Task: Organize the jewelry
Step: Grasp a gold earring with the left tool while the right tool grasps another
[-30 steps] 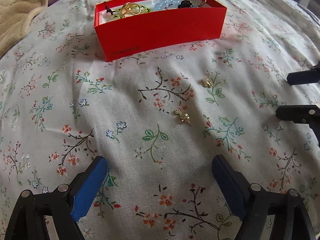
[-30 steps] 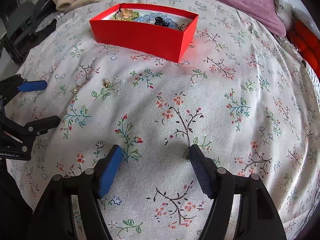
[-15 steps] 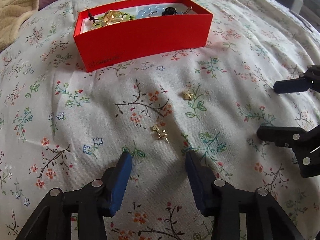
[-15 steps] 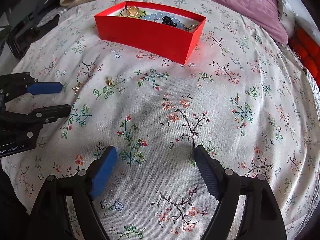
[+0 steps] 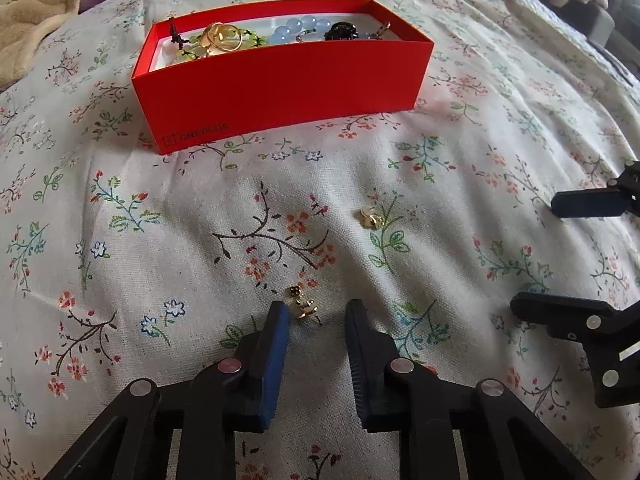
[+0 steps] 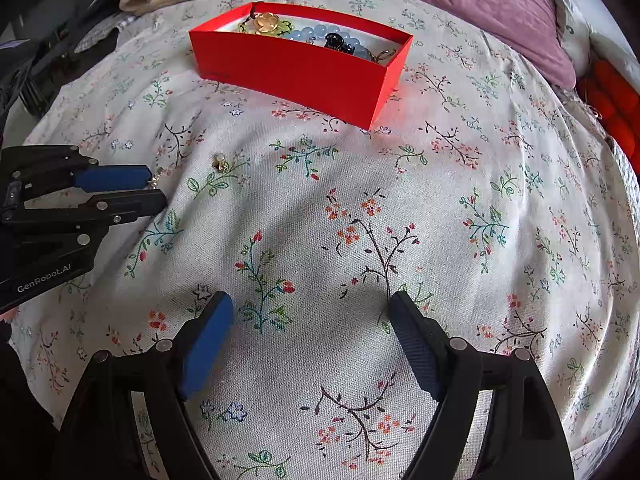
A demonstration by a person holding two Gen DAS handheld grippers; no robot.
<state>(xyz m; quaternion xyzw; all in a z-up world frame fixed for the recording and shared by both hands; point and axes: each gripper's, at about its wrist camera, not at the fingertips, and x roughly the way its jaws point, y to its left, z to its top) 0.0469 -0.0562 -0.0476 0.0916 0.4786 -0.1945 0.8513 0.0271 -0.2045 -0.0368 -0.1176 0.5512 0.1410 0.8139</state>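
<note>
Jewelry piece nearest you is the small gold stud earring, and it is lying on the floral bedspread right at the mouth of your left gripper. You are holding that gripper's jaws narrowly apart, not yet touching the stud; the blue-padded finger is sitting just beside it on one side and the ribbed black finger a little further off on the other. The stud's post looks to be lying roughly across the gap and slightly toward the camera, though it is too small to fix the axis with confidence. A tiny gold backing is sitting just ahead of the stud, near enough that closing could nudge it. Further out and to the right of your line, a second gold earring is resting on the cloth, well apart from the first. Beyond both, the red box is standing open with rings, beads and a dark clip already inside. Your right gripper is hovering with its jaws wide apart over bare fabric and is holding nothing; from its view the second earring is lying ahead and to the left. Judgement: the left hand is much the nearer, and a short forward ease before closing should centre the stud.
</note>
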